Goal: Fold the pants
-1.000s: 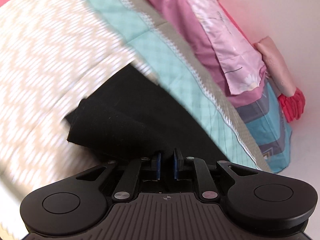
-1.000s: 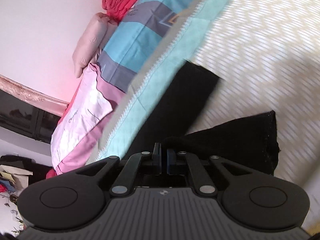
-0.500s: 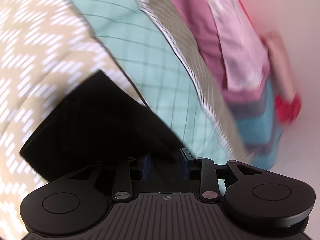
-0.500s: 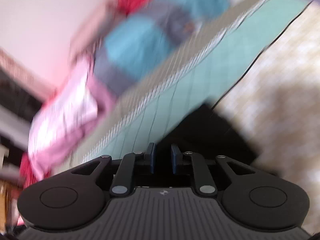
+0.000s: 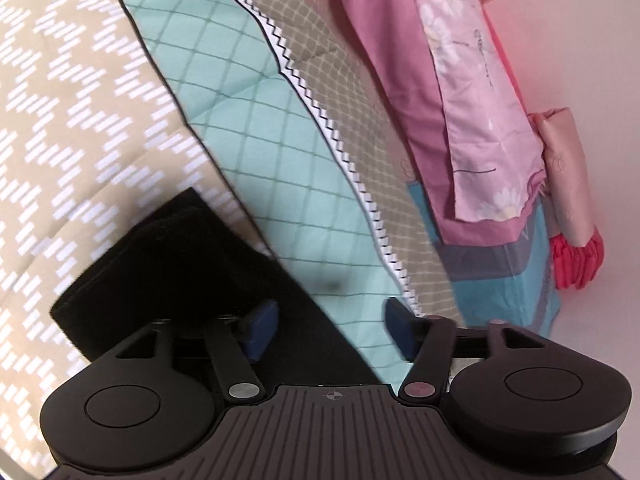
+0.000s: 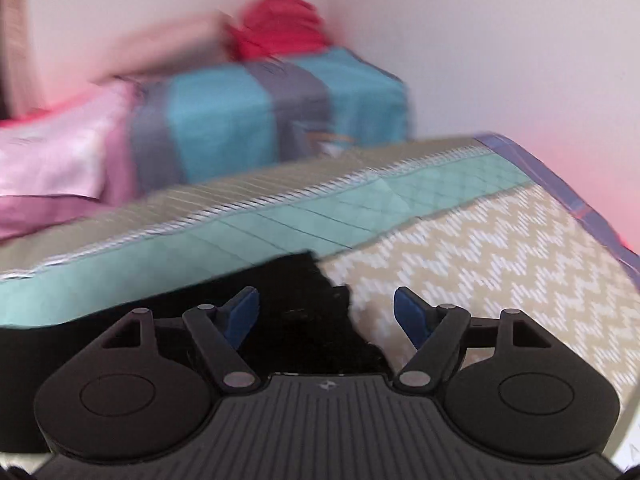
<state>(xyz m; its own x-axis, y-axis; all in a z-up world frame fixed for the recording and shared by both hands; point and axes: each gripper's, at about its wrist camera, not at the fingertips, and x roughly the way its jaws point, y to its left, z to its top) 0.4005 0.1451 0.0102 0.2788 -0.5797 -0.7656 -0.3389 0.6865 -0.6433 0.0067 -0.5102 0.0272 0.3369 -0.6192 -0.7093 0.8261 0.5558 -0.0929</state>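
- Bed (image 5: 72,128): patterned quilt carries black pants (image 5: 168,264), folded.
- Pants: soft, limp; best gripped at fold corners.
- Left gripper (image 5: 330,330), right gripper (image 6: 325,312): jaws just opened wide, pads clear of the cloth.

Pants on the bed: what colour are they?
Plain black pants, with no visible pattern, lying on the beige zigzag bedspread. Clearest in the left wrist view.

You've got a zigzag quilt (image 5: 72,92) with a teal band (image 6: 280,220) — pink pillow (image 5: 472,92), blue-and-grey bedding (image 6: 248,116), red cloth (image 6: 280,24) stacked beyond.
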